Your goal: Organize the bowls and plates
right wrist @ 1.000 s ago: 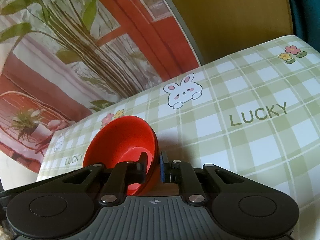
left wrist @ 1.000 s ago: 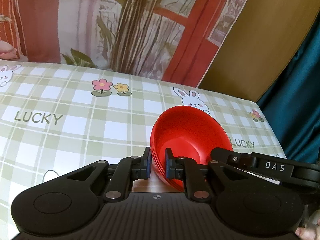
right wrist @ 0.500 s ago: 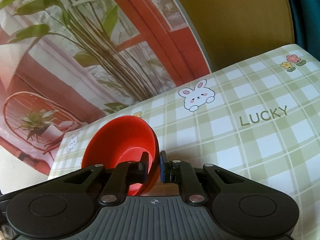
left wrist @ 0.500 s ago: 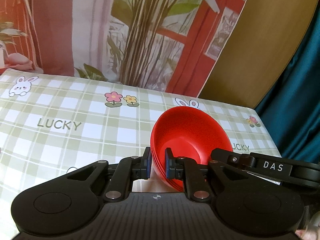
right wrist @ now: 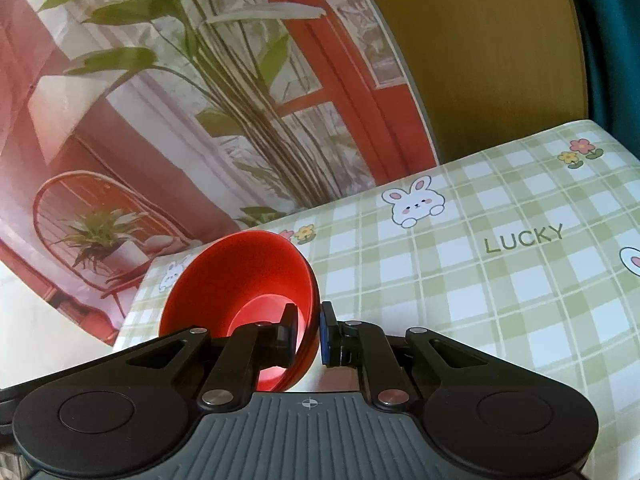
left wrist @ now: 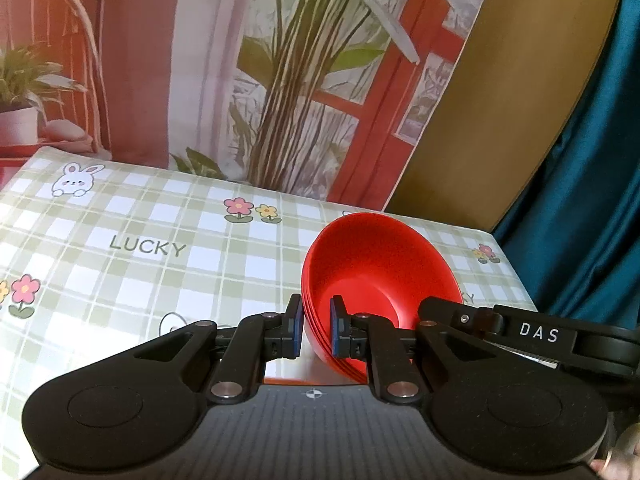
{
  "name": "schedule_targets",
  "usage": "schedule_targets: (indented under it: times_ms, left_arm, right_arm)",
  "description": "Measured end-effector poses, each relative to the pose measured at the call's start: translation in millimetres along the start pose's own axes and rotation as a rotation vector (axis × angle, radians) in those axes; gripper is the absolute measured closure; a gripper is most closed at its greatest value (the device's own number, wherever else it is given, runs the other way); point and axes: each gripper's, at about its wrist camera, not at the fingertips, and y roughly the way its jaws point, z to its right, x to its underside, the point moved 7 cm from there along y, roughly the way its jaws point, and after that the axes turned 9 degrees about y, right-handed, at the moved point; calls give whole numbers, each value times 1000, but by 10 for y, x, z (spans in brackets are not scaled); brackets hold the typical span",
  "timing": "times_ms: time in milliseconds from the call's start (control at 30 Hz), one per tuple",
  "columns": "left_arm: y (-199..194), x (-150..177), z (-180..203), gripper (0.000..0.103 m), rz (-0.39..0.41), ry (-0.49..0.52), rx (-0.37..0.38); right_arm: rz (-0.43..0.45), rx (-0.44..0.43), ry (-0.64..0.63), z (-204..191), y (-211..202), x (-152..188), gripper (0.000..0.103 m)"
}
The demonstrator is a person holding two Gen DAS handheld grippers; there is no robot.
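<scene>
A stack of red bowls (left wrist: 376,276) is held above the checked tablecloth (left wrist: 140,256). My left gripper (left wrist: 316,330) is shut on the left rim of the stack; several nested rims show between its pads. My right gripper (right wrist: 308,334) is shut on the opposite rim of the red bowls (right wrist: 240,284), one finger inside, one outside. The right gripper's black body shows in the left wrist view (left wrist: 520,332) beside the bowls. The bowls tilt and hang off the table.
The green and white checked tablecloth (right wrist: 480,280) has rabbits, flowers and LUCKY prints. A printed backdrop with plants and a red window (left wrist: 280,80) stands behind the table. A brown board (left wrist: 520,80) and teal curtain (left wrist: 592,200) stand at the right.
Both grippers, still shut on the bowl stack, have lifted and pulled back; more of the table and backdrop shows than one second ago.
</scene>
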Motion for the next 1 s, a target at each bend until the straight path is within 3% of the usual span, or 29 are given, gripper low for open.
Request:
schedule_targets:
  times_ms: [633,1000]
  left_arm:
    - [-705,310,7,88,67,-18,-25]
    - [-945,572,-69,88,71,-50,-45]
  right_arm:
    - [3,-26,-72,-340,-495,440,91]
    - [-25,-52,-93,-381,-570,770,91]
